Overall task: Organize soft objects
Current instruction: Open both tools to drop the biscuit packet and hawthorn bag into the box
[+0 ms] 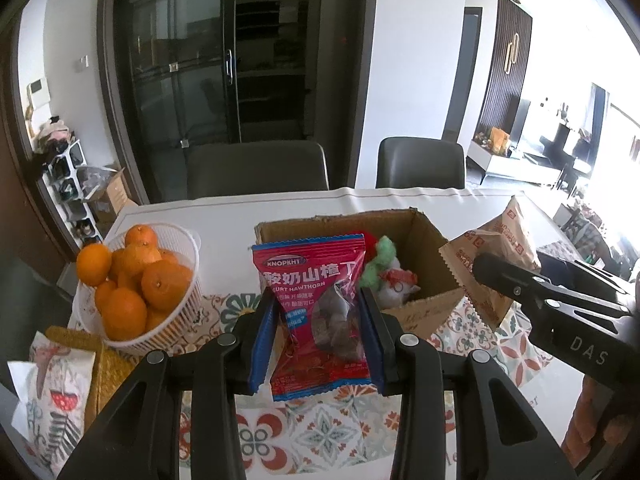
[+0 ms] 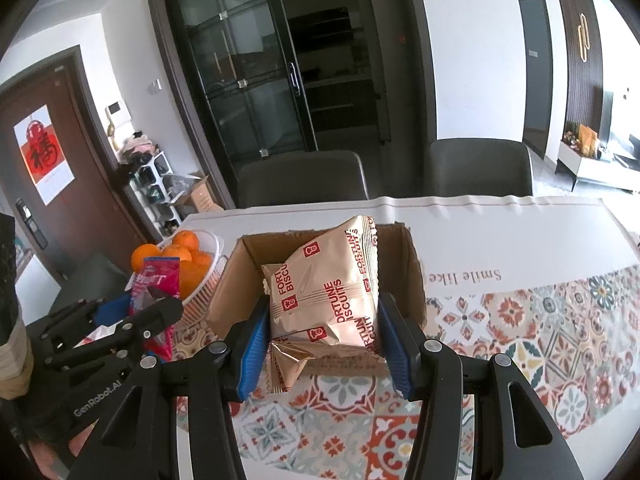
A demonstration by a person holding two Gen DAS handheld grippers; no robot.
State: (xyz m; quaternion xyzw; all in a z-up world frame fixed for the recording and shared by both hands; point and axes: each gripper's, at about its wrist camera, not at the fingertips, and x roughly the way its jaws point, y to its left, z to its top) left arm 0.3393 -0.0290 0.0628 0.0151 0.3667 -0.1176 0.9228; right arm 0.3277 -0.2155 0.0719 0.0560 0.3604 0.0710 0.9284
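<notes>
Basket of oranges (image 1: 140,280) at left on the counter (image 1: 460,360). Left tool (image 1: 318,312), level, clamps an upright red hawthorn snack packet (image 1: 316,308) before the cardboard box (image 1: 432,248); right tool (image 2: 324,320) grips a gold Fortune Biscuits packet (image 2: 332,280) at the box's near wall.

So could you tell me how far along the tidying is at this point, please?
Done: a plush toy lies in the cardboard box. In hand: left gripper holds the red snack bag, right gripper the biscuit packet. Left: neither is in the box.
</notes>
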